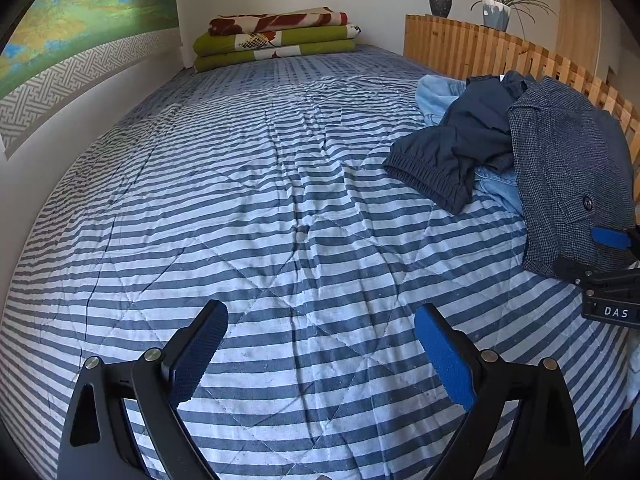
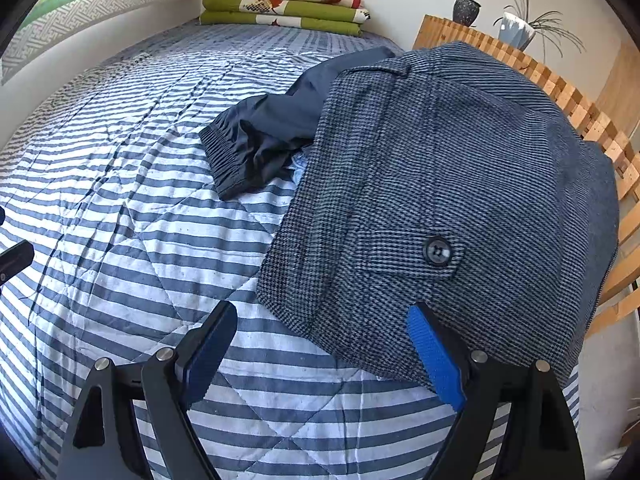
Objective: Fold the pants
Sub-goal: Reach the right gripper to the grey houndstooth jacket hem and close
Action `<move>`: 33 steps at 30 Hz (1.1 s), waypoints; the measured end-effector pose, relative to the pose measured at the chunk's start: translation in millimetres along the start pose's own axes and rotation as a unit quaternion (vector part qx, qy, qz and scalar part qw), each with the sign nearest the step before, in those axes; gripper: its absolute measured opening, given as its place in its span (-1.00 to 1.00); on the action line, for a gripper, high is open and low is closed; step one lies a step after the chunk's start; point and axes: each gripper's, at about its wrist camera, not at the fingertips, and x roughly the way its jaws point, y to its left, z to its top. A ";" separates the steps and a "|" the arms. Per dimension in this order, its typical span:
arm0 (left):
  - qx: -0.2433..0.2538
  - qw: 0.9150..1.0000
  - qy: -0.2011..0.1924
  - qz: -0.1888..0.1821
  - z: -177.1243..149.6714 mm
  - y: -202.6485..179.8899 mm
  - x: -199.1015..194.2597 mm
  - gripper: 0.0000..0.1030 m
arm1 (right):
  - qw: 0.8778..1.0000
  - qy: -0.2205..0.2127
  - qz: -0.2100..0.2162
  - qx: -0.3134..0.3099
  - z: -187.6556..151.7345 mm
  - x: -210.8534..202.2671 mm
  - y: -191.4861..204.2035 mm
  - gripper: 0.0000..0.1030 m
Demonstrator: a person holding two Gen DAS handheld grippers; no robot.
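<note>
Grey-blue checked pants (image 2: 440, 168) with a buttoned pocket flap top a heap at the bed's right side, also visible in the left wrist view (image 1: 568, 168). Under them lie navy pants (image 2: 260, 140) with an elastic waistband, and light blue jeans (image 1: 436, 92). My right gripper (image 2: 323, 312) is open, its fingers straddling the near edge of the checked pants, and nothing is pinched. It also shows at the right edge of the left wrist view (image 1: 592, 252). My left gripper (image 1: 320, 312) is open over bare striped quilt, well left of the heap.
The striped quilt (image 1: 240, 200) covers the whole bed. Folded green and red blankets (image 1: 276, 36) are stacked at the far end. A wooden slat rail (image 1: 480, 52) runs along the right side, with a dark pot (image 1: 440, 2) and a potted plant (image 1: 498, 12) beyond. A wall borders the left.
</note>
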 end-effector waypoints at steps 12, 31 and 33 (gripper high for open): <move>-0.021 1.000 -0.019 0.005 6.0 13.9 -6.5 0.84 | 0.995 0.047 -0.033 -0.084 -6.6 37.6 32.5 0.31; -0.063 0.997 -0.024 0.026 2.8 58.8 -19.0 0.35 | 0.996 -0.002 -0.070 -0.052 11.3 -16.9 -7.4 -0.79; -0.067 0.997 -0.026 0.022 2.2 62.4 -21.4 0.28 | 0.996 -0.022 -0.079 -0.046 20.4 -35.9 -12.5 -0.82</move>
